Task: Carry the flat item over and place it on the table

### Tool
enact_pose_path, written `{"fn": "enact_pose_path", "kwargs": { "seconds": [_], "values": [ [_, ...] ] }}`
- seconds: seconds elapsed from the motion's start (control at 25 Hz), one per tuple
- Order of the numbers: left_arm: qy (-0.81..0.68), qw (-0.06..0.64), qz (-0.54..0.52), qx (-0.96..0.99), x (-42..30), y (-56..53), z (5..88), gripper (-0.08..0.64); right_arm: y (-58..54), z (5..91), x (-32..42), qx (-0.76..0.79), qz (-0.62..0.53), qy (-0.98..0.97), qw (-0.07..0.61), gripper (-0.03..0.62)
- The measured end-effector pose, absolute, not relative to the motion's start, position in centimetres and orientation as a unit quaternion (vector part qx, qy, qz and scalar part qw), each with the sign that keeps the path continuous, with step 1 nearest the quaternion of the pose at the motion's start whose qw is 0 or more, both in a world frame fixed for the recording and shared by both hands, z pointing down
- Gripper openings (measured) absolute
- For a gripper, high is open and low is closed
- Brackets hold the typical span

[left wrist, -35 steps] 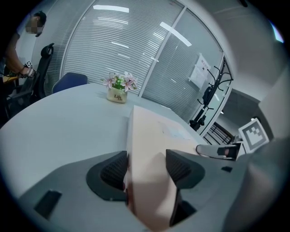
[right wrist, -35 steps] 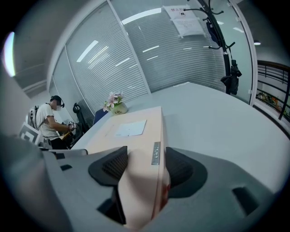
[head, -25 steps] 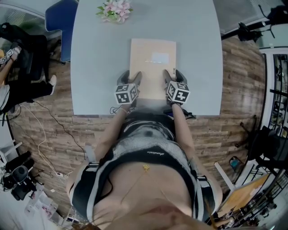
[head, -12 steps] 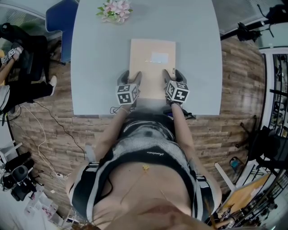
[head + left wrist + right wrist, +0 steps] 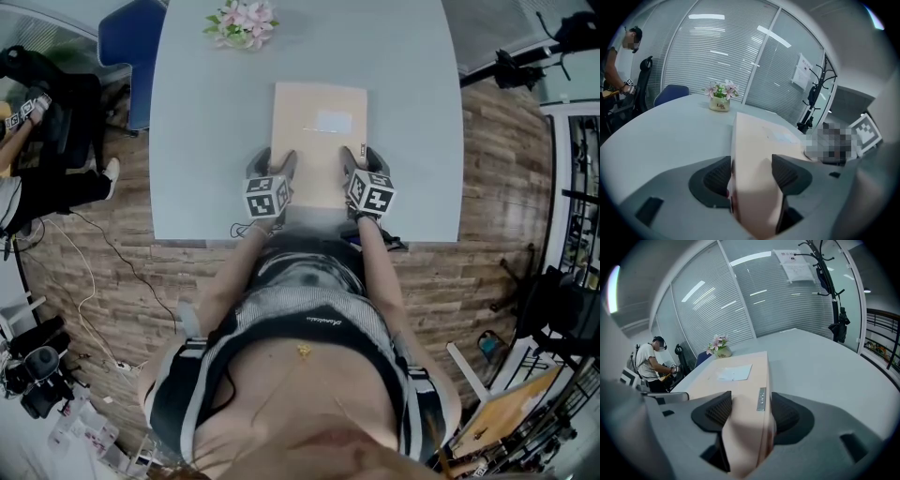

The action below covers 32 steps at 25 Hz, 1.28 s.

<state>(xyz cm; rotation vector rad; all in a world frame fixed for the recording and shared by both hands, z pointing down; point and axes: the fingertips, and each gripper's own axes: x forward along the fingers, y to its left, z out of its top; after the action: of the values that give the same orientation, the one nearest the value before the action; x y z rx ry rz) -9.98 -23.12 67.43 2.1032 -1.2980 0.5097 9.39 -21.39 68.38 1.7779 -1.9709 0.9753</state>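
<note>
A flat tan cardboard box [image 5: 319,141] with a white label lies on the pale grey table [image 5: 206,122]. My left gripper [image 5: 277,165] is shut on the box's near left corner; in the left gripper view the box [image 5: 754,154] fills the space between the pads. My right gripper [image 5: 356,161] is shut on the near right corner, and in the right gripper view the box's edge [image 5: 750,394] sits pinched between the jaws. The box seems to rest flat on the tabletop.
A small pot of pink flowers [image 5: 242,21] stands at the table's far edge. A blue chair [image 5: 127,47] is at the far left. Another person [image 5: 19,141] sits at the left; a coat stand [image 5: 829,291] is by the glass wall.
Nothing but a very slight shift of the view; the box and both grippers stay where they were.
</note>
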Motion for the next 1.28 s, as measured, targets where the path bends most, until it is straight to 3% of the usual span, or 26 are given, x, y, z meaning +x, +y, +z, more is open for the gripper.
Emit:
{"fn": "enact_pose_path", "kwargs": {
  "seconds": [0.84, 1.12, 1.28],
  "values": [
    [-0.485, 0.307, 0.177, 0.799, -10.1, -23.4, 67.0, 0.264, -21.7, 67.9, 9.4, 0.619, 0.328, -0.697, 0.154, 0.273],
    [-0.471, 0.245, 0.179, 0.828, -9.8, -22.9, 64.6, 0.264, -21.3, 65.9, 8.8, 0.598, 0.275, -0.73, 0.184, 0.271],
    [-0.462, 0.239, 0.172, 0.837, -9.3, -22.7, 63.5, 0.255, -21.1, 65.0, 8.6, 0.588, 0.246, -0.743, 0.203, 0.239]
  ]
}}
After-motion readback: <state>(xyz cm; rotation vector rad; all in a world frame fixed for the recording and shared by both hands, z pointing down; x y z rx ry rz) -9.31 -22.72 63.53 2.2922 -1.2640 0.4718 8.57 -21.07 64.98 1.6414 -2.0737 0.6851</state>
